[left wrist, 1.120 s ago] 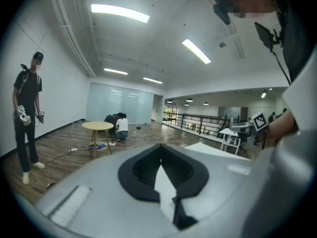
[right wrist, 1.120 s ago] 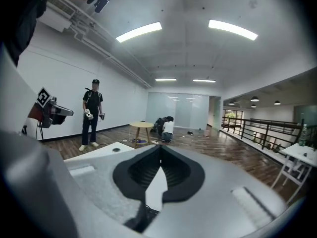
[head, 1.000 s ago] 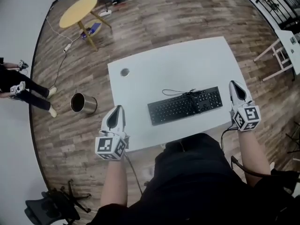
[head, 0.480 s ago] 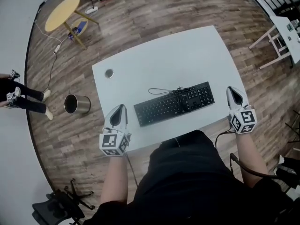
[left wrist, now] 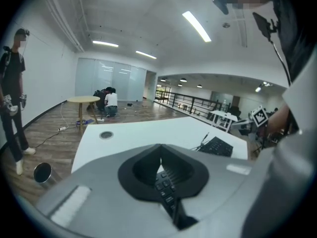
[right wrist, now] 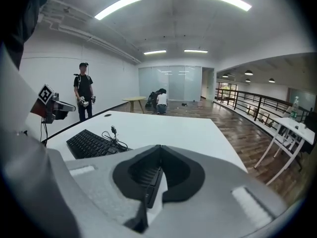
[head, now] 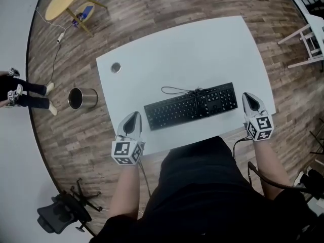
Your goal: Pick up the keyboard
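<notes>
**Both tools drop toward the keyboard's two ends**

Since a second ago, both hands have come down and in toward the white surface (head: 177,49). The left tool (head: 132,117) now has its tip over the near left corner. The right tool (head: 248,98) has its tip over the near right edge. The keyboard (head: 191,106) has not shifted. It lies flat on the near half of the surface, directly in front of the person, with its cable (head: 174,90) looped loose at its 12 o'clock side.

Seen from the keyboard, the left tool sits at about 9 o'clock and the right tool at about 3 o'clock. Each is just off an end and not touching it. That flanking looks deliberate: a long, flat board is easiest to lift level when it is taken at both short ends at once.

Each tool's own view shows its jaws pressed together with nothing held. Black keys show just past the left tool's tips. Both tools point slightly downward, toward the keyboard's ends.

I judge this to be still the approach. The jaws would have to part before either end can be gripped. The loose cable could drag when the board comes up.

A steel bin (head: 81,98) stands on the floor at the surface's 9 o'clock, clear of the work.
</notes>
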`<action>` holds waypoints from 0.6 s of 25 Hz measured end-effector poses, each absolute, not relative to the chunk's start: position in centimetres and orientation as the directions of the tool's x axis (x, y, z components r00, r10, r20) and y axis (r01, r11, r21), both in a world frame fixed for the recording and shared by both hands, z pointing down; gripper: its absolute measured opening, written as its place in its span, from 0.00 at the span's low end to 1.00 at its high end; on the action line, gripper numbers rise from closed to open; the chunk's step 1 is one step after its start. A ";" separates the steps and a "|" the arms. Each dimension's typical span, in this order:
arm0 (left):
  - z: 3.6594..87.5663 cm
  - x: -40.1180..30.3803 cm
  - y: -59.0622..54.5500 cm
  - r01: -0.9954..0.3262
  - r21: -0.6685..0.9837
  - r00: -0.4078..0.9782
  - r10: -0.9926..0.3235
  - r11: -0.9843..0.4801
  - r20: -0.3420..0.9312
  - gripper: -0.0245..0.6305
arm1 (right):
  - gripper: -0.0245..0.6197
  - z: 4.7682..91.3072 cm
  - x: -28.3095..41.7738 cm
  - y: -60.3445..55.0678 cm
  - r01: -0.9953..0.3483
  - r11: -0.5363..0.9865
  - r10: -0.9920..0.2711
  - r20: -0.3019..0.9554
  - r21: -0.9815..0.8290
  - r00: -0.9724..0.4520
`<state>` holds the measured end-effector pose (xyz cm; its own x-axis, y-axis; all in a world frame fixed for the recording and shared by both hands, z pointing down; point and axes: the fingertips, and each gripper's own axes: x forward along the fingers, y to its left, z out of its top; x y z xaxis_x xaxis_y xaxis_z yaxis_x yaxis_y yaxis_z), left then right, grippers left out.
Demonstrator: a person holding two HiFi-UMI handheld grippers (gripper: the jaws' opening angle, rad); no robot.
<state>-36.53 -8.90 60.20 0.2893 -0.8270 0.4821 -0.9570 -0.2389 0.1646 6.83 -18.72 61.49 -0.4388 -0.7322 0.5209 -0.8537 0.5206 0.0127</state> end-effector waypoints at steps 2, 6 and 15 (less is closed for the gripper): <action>61.1 -36.7 -8.4 -0.956 0.184 0.290 -0.817 -0.228 0.498 0.04 | 0.04 62.3 6.5 -18.7 -0.849 0.529 -0.717 0.537 0.002 -0.445; 63.0 -36.1 -7.4 -0.941 0.246 0.332 -0.776 -0.232 0.536 0.14 | 0.04 63.8 6.0 -18.6 -0.834 0.552 -0.679 0.569 -0.023 -0.465; 66.7 -34.8 -6.3 -0.899 0.390 0.411 -0.682 -0.196 0.605 0.36 | 0.33 66.9 4.5 -18.5 -0.791 0.604 -0.567 0.643 -0.101 -0.515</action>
<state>-34.83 -6.28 66.73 0.4113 -0.6817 0.6051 -0.8995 -0.1961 0.3905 4.55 -18.54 66.94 -0.5149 -0.5666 0.6433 -0.7908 0.6037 -0.1013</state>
